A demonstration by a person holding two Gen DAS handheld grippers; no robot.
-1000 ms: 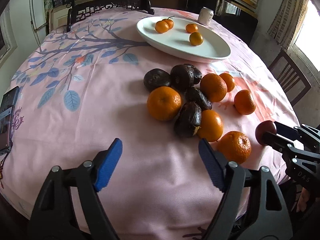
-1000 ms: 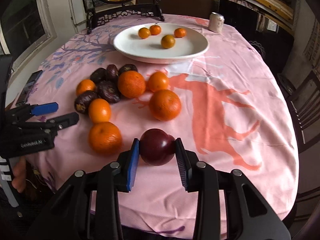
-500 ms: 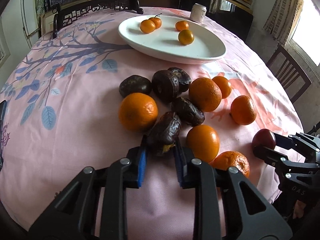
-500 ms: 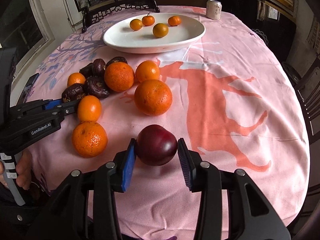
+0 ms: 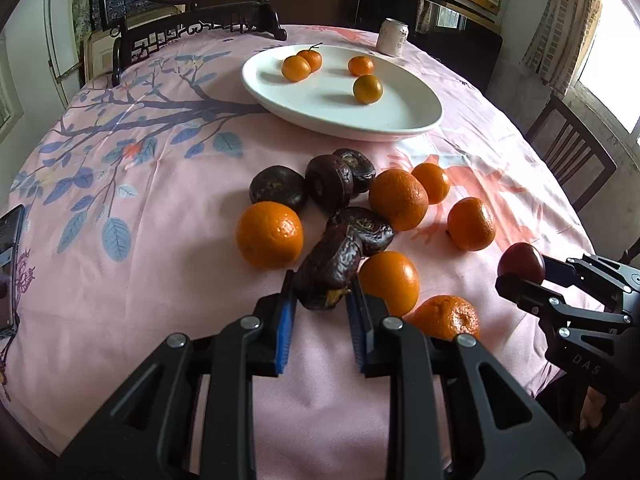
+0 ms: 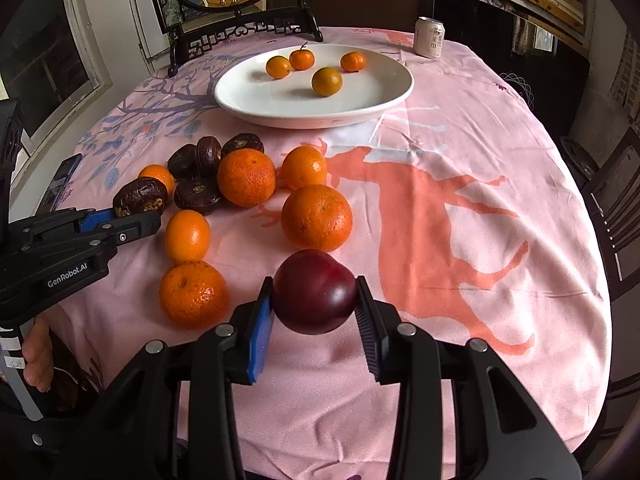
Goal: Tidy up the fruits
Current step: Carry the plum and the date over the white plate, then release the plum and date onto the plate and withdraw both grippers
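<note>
My left gripper (image 5: 320, 300) is shut on a wrinkled dark passion fruit (image 5: 330, 274), held just above the pink cloth beside the fruit pile. It shows in the right wrist view too (image 6: 140, 200). My right gripper (image 6: 314, 300) is shut on a dark red plum (image 6: 314, 292), lifted above the cloth; the plum shows in the left wrist view (image 5: 520, 266). Several oranges (image 5: 269, 234) and dark passion fruits (image 5: 278, 190) lie together mid-table. A white oval plate (image 5: 400, 120) at the back holds several small mandarins (image 5: 367, 89).
A drink can (image 6: 429, 37) stands behind the plate. A phone (image 5: 10, 272) lies at the left table edge. A framed picture on a dark carved stand (image 6: 240, 32) sits at the far side. Wooden chairs (image 5: 568, 160) stand on the right.
My left gripper moved forward to the pile and closed on a passion fruit, then lifted it slightly. My right gripper kept hold of the plum and raised it a little.
</note>
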